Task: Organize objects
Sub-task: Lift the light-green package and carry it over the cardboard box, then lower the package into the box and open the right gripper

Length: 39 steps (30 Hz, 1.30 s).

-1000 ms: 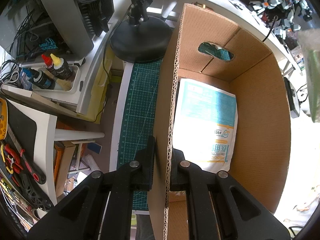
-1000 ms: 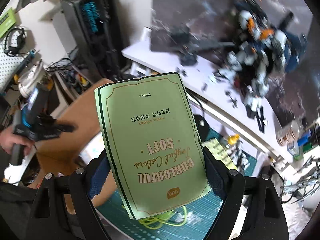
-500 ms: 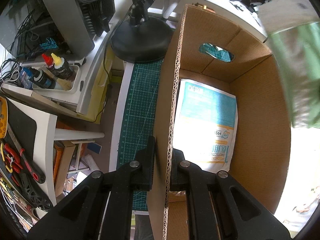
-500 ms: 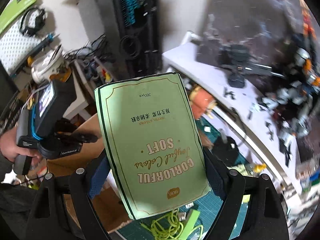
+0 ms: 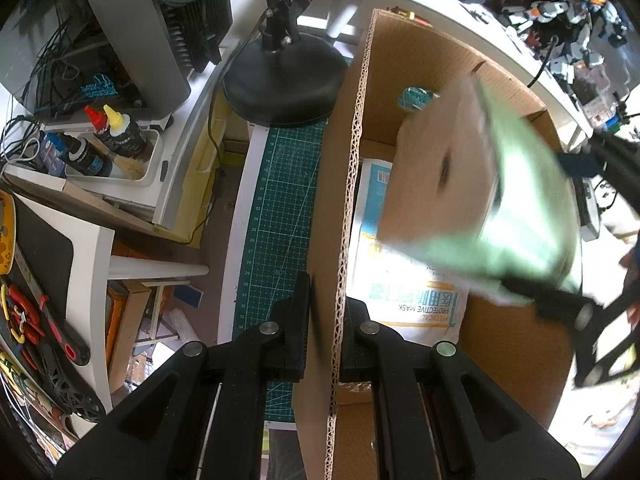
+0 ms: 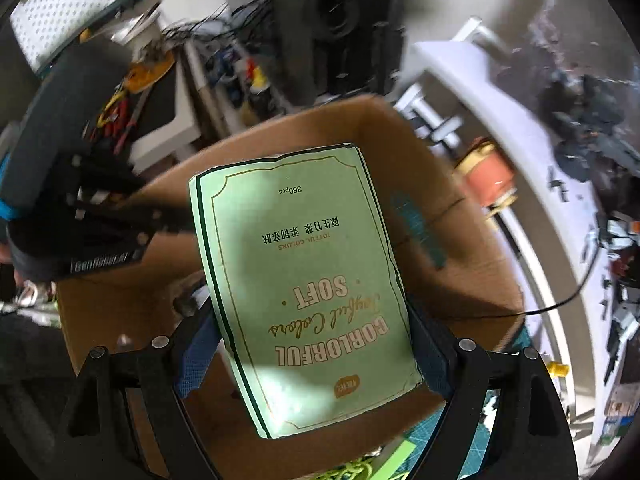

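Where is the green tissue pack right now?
The green tissue pack is gripped in the right tongs, over the open cardboard box, above the mask packet.

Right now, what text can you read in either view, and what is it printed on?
"GORLORFUL", "SOFT", "360pcs", "JOYFUL COLORS": green tissue pack in the right tongs.
"MEDICAL PROTECTIVE MASK": white-and-blue mask bag in the cardboard box.
"80": green cutting mat.
Chinese characters on both packs, the pack's gold script and the bottle labels: too small to read.

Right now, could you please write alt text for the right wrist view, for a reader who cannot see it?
A green tissue pack is held between the right gripper's jaws, above an open cardboard box. The left gripper clamps the box's wall at left, with a cluttered workbench blurred behind.
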{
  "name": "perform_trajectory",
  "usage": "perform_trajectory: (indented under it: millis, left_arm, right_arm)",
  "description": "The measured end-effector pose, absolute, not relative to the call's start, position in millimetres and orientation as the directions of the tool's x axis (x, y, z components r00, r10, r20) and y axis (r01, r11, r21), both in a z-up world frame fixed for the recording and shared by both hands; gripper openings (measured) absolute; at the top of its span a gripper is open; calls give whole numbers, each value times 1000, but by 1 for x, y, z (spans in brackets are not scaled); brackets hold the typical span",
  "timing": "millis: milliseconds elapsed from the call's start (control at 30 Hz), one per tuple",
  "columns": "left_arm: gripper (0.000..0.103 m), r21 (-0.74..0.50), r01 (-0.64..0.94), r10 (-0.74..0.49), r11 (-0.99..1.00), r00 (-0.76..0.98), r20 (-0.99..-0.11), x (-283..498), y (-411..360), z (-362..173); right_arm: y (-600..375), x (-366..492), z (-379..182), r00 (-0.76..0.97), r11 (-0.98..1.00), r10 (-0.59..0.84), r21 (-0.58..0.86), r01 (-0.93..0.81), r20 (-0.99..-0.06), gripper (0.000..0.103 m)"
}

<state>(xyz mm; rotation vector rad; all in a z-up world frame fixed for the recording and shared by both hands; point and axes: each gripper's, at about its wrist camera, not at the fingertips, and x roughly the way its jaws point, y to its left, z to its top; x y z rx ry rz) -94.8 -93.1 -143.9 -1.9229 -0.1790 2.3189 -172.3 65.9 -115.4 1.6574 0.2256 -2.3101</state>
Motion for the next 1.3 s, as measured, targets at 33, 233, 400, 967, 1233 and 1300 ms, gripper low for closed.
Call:
perform_trajectory:
  millis: [33,233,400,967,1233,1300]
  left_arm:
    - [8,-170,-19,171,-985,-184,-968,-95,-93,-144]
    - [8,-161,-26,163,-987,-183,-970,-94,-93,-145]
    - [8,-163,-24,165,-986,-181,-970,-95,-91,-146]
    - [8,-165,-25,166,-986,-182,-969,-95,-92,-145]
    - [8,-161,-29,164,-986,-182,-970,-94,-92,-145]
    - [8,-162,-28,164,-986,-182,-969,-94,-92,-145]
  right_arm:
    - [61,-170,-118,-286,-940,-143,40,338,-947,86]
    - [41,-155,-135,-232,-920,-168,68,386,-958,86]
    - [45,-150,-138,-225,-925,-146,52,377,-963,87]
    - [16,-128,-162,-161,-878,-109,19,479,-981,88]
    - [12,-122,-163,-162,-877,-81,-7,481,-984,90]
    - [12,-123,-158,-170,-881,-91,0,474,-981,91]
